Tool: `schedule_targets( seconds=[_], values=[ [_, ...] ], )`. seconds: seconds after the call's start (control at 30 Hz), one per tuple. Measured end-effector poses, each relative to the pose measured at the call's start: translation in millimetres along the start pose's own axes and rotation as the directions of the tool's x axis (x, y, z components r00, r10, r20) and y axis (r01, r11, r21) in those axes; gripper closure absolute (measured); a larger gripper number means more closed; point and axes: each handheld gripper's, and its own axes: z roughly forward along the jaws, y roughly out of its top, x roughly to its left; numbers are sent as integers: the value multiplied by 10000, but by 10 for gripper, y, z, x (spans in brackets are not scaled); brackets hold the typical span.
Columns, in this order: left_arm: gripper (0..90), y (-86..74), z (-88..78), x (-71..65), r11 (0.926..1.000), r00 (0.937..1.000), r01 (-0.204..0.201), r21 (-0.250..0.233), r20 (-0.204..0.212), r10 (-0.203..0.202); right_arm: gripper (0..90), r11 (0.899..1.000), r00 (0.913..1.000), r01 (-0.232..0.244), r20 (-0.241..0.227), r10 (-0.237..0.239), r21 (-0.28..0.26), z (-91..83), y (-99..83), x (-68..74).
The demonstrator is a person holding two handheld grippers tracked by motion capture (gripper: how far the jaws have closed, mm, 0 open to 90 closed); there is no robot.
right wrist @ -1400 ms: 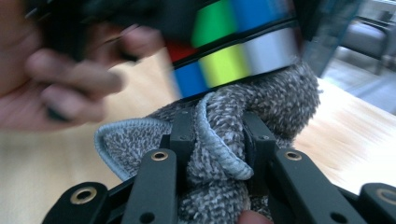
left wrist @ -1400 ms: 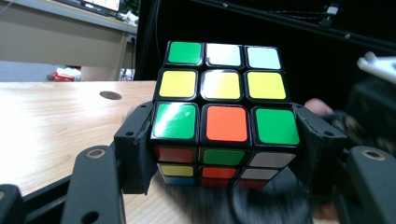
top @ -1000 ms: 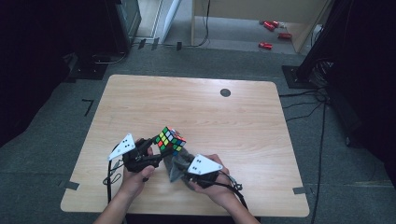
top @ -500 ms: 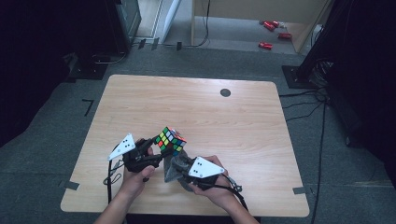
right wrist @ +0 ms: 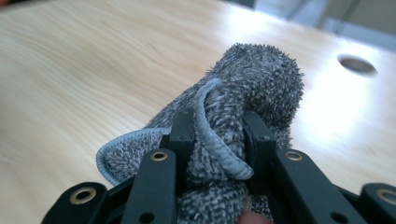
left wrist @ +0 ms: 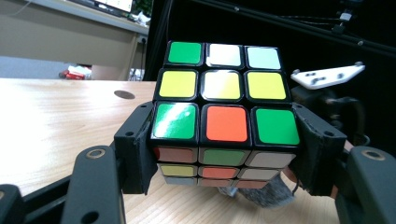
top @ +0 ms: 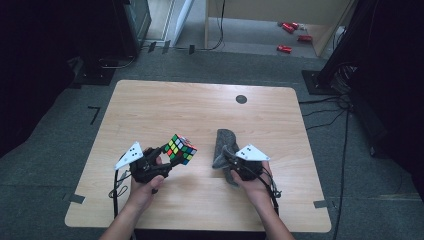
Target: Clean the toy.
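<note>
A scrambled puzzle cube (top: pixel 181 148) (left wrist: pixel 224 116) with black edges is held off the wooden table (top: pixel 200 110), tilted, near the front left. My left gripper (top: pixel 167 155) (left wrist: pixel 224 154) is shut on it, with a pad pressed on each side of its lowest layer. To the right, my right gripper (top: pixel 225 156) (right wrist: pixel 218 135) is shut on a bunched grey cloth (top: pixel 223 145) (right wrist: pixel 243 102) with a pale blue hem. The cloth stands up between the jaws, its far end near the tabletop. Cube and cloth are well apart.
A small round dark hole (top: pixel 241 99) sits near the table's far edge, right of centre. Cables trail from both grippers toward the front edge. Grey floor surrounds the table, with dark equipment racks at the left and right and red items (top: pixel 289 30) on the floor beyond.
My right gripper has moved to the right with the grey cloth, away from the cube. The left gripper and the cube have stayed where they were.
</note>
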Motion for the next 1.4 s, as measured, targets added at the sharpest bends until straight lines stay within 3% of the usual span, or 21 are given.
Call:
schedule_targets(
  seconds=[0.07, 0.33, 0.43, 0.5, 0.57, 0.63, 0.7, 0.77, 0.87, 0.97, 1.07, 1.2, 1.3, 1.37, 1.4],
  values=[
    [348, -7, 13, 2, 9999, 9999, 44, 140, -99, -42, 705, 9992, 9995, -121, 283, 110, 393, 44, -60, -73],
    [349, -47, 52, 47, 9975, 9986, 302, 638, -448, -274, 657, 9904, 9986, -344, 445, 287, 1336, 185, -210, -208],
    [348, -56, 66, 54, 9965, 9979, 416, 723, -525, -378, 514, 9871, 9985, -435, 391, 379, 1540, 202, -194, -222],
    [348, -49, 79, 64, 9943, 9956, 582, 896, -789, -511, 419, 9806, 9994, -334, -51, 351, 1933, 162, -140, -252],
    [349, -45, 87, 90, 9915, 9934, 812, 1013, -893, -722, 348, 9821, 9992, -314, -186, 355, 1857, 89, -60, -281],
    [348, -43, 92, 108, 9891, 9913, 982, 1101, -988, -874, 295, 9892, 9989, -287, -318, 336, 1434, 23, 20, -294],
    [348, -39, 98, 121, 9869, 9899, 1133, 1147, -985, -1022, 286, 9927, 9975, -270, -621, 344, 1175, -3, 86, -272],
    [348, -29, 108, 123, 9849, 9891, 1257, 1188, -919, -1152, 284, 9963, 9950, -56, -987, 141, 858, -12, 132, -193],
    [348, -3, 122, 113, 9814, 9862, 1440, 1265, -995, -1319, 264, 9971, 9875, 631, -1470, -564, 413, 28, 178, -3],
    [348, 0, 138, 123, 9748, 9806, 1678, 1473, -1263, -1498, 250, 9891, 9733, 1475, -1785, -1444, 39, 69, 220, 198],
    [348, -2, 152, 117, 9717, 9788, 1768, 1569, -1313, -1569, 232, 9761, 9578, 2141, -1879, -2173, -375, 71, 273, 353],
    [348, -7, 190, 72, 9695, 9818, 1747, 1722, -1056, -1581, 213, 9680, 9459, 2398, -2068, -2502, -742, 61, 278, 514],
    [348, -12, 248, 29, 9602, 9776, 1993, 1956, -1072, -1811, 219, 9662, 9430, 2259, -2209, -2488, -1239, 67, 226, 654],
    [349, -15, 272, 6, 9557, 9777, 2001, 2159, -1070, -1806, 200, 9506, 9289, 2906, -2062, -3076, -1090, 103, 208, 752],
    [348, -17, 282, -3, 9535, 9778, 2005, 2250, -1059, -1807, 200, 9494, 9323, 2957, -1846, -3111, -1061, 114, 201, 782]
  ],
)
